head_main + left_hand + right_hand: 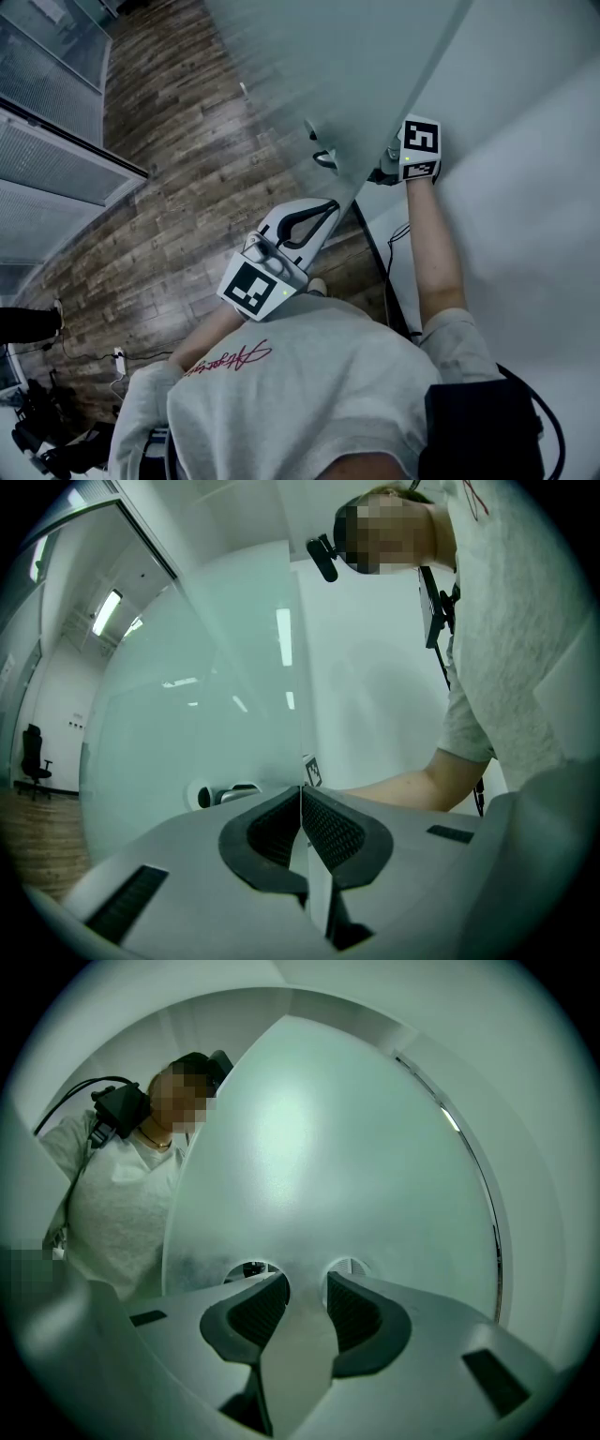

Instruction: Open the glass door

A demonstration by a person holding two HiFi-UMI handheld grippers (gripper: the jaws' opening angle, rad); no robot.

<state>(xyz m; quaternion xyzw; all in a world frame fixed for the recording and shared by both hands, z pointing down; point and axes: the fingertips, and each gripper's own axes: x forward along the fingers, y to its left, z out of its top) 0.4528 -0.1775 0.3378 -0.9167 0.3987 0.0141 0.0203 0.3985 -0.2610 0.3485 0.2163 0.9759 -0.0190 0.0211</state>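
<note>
Though shirt script [230,356] blurs, left hand-held gripper [300,799] pinches glass door [206,714].

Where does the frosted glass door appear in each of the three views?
Head view: the glass door spans top centre, narrowing down to mid-frame.
Left gripper view: the door sits left of centre, its edge directly above the jaws.
Right gripper view: the door fills the centre, behind the jaws.
Shared landmark: the person's pale T-shirt.

Head view is shot from overhead, aimed steeply down the glass door [356,66]. Left gripper view is held tight against its edge; right gripper view is faced close at the pane's other side. Door's shared by all.
</note>
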